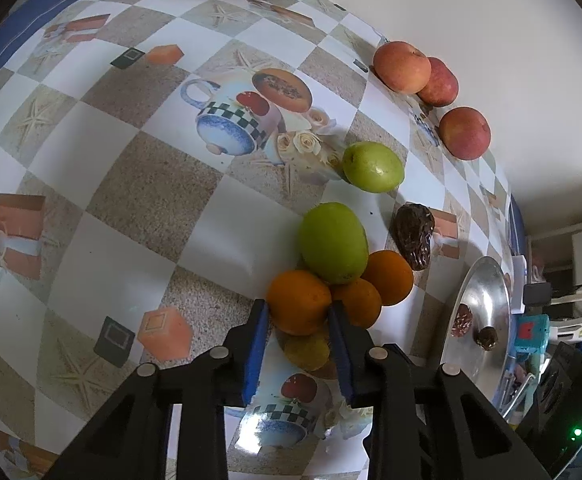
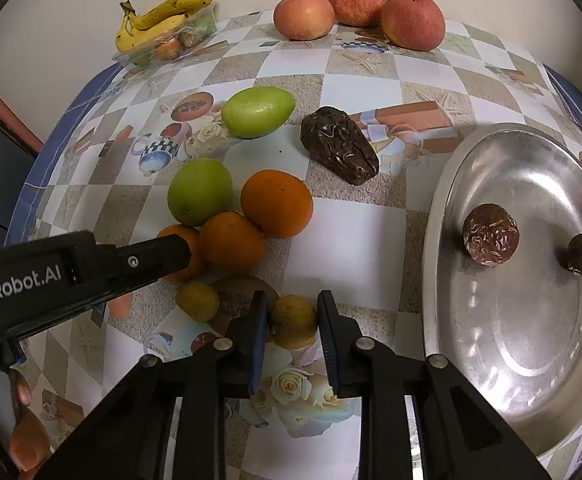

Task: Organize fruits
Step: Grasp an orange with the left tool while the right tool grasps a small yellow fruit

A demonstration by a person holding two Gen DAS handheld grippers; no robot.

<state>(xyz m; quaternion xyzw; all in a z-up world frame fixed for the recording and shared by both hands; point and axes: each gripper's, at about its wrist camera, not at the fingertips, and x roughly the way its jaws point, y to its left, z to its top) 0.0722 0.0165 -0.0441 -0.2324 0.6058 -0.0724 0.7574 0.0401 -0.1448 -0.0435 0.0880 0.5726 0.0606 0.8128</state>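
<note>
My left gripper [image 1: 298, 312] is shut on an orange [image 1: 298, 306], with its blue pads against both sides; its arm [image 2: 91, 264] crosses the right wrist view. Two more oranges [image 2: 277, 203] and a green fruit [image 2: 199, 191] lie against it. My right gripper [image 2: 293, 306] has its jaws around a small yellow fruit [image 2: 293, 320] on the table; I cannot tell if the pads touch it. A second small yellow fruit [image 2: 198, 301] lies to its left. A steel plate [image 2: 531, 360] at the right holds two dates [image 2: 490, 234].
A large date [image 2: 339, 145] and another green fruit [image 2: 258, 111] lie mid-table. Three apples [image 2: 357, 14] sit at the far edge by the wall. A clear tray with bananas [image 2: 163, 16] stands at the far left. The tablecloth [image 2: 351, 248] is checkered.
</note>
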